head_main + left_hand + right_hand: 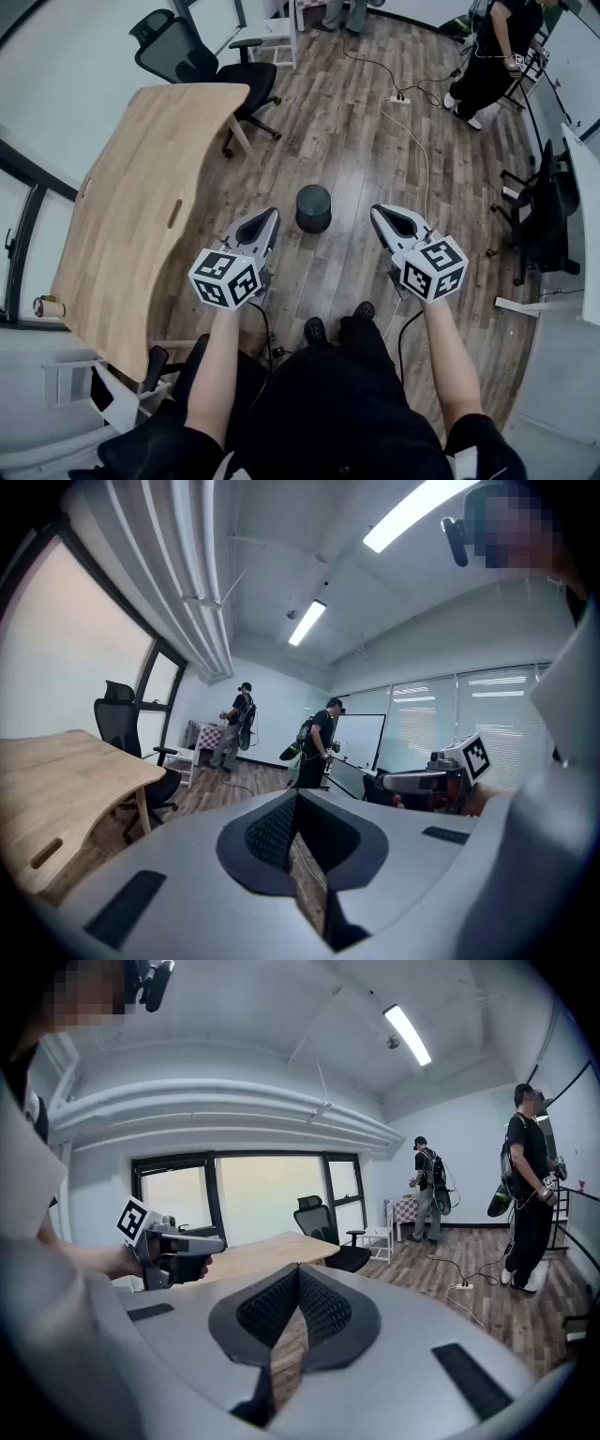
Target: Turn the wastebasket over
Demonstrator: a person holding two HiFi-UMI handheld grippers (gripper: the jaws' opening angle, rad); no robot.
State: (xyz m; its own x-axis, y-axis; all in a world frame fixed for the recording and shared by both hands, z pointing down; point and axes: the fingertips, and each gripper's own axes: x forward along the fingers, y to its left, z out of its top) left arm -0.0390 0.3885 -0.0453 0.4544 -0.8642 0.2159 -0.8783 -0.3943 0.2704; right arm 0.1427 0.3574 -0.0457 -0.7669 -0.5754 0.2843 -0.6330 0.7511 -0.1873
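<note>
basket ahead, in the gap between two closed grippers

found the basket (pixel 313 208) standing on end on the floor (pixel 356 122), long axis vertical, a dark round tub well clear of the desk (pixel 141 206) on the left. could not tell mouth-up from base-up in the head view. placed it a little farther out than both tips and in the gap between them. judged it lower than both grippers, down at floor level.

saw the left gripper (pixel 266 225) pressed together with nothing between the jaws, tip near the basket's left side but apart from it. saw the right gripper (pixel 383 218) likewise closed and empty, tip farther off on the basket's right. judged the left the nearer of the two, though only slightly.

caught no sight of the basket in either gripper view; found only the room and the other gripper there.

judged the task not yet begun: no touch on the basket. reckoned on a reach forward and down next, jaws spread first, then one tip to each side of the wall or a pinch on the rim before any tipping.
</note>
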